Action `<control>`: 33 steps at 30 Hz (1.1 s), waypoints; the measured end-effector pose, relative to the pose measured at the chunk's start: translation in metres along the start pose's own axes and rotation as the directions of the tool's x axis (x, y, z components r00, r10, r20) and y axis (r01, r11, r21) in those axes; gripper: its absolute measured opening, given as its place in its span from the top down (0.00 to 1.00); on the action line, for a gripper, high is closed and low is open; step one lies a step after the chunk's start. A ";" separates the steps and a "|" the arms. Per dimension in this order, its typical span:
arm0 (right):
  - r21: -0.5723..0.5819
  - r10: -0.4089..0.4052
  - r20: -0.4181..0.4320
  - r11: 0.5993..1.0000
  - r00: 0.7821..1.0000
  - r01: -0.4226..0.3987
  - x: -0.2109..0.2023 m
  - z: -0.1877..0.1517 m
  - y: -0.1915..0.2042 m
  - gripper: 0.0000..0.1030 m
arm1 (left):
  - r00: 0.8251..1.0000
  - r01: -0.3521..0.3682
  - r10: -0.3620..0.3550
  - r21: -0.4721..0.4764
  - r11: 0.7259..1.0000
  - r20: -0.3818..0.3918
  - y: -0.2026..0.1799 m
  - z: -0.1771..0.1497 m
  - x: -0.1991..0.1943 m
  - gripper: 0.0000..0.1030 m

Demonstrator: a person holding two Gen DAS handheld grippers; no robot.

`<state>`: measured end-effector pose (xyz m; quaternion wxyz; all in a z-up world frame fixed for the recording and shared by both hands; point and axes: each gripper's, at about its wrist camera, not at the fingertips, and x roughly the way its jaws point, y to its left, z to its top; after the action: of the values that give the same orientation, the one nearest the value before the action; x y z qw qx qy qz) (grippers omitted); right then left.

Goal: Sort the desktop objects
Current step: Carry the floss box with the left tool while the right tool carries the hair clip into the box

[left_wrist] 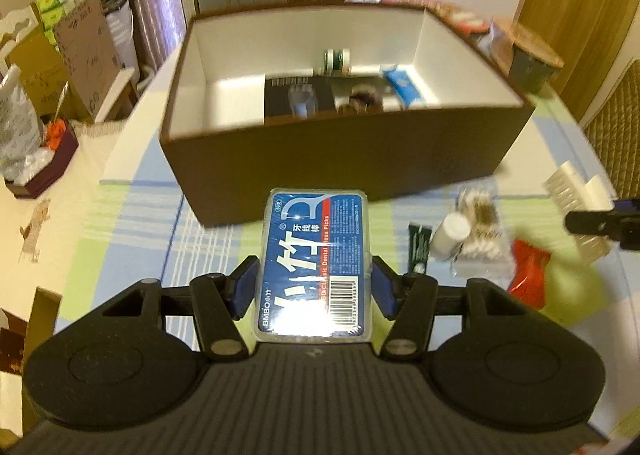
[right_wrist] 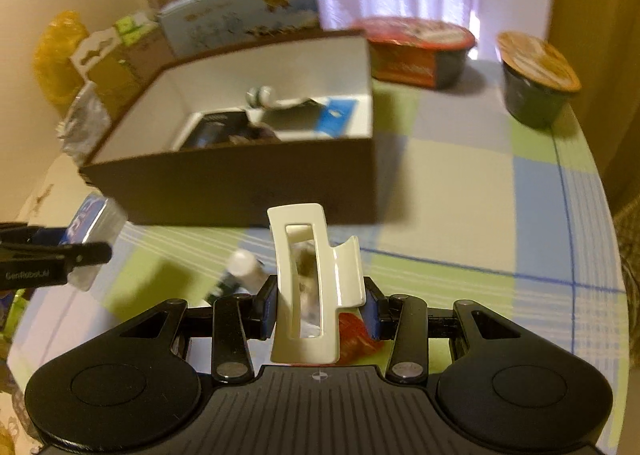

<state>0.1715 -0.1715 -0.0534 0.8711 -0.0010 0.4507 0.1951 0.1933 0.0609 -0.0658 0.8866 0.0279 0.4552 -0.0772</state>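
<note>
Your left gripper (left_wrist: 314,287) clamps the floss (left_wrist: 314,263), your right gripper (right_wrist: 320,311) the clip (right_wrist: 310,283), both just short of the box (left_wrist: 344,163) (already part filled); lift clear over its near wall before releasing.

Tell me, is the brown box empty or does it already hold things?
Not empty. The brown box already holds several items, among them a blue packet and a green-and-white roll.

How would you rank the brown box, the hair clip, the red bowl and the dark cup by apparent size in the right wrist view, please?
1. Brown box
2. Red bowl
3. Hair clip and dark cup: look alike; the clip, held in the right gripper, is much nearer the camera, so unranked.
</note>
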 end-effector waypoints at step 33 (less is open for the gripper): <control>-0.120 0.028 0.143 0.993 0.989 -0.011 0.034 0.127 0.030 0.62 | 0.974 -0.007 0.004 0.013 1.000 0.225 0.011 0.113 -0.011 0.48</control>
<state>0.2785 -0.1100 0.0004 0.8979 -0.0346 0.3741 0.2296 0.2798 0.0590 0.0086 0.9325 0.0260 0.3512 -0.0805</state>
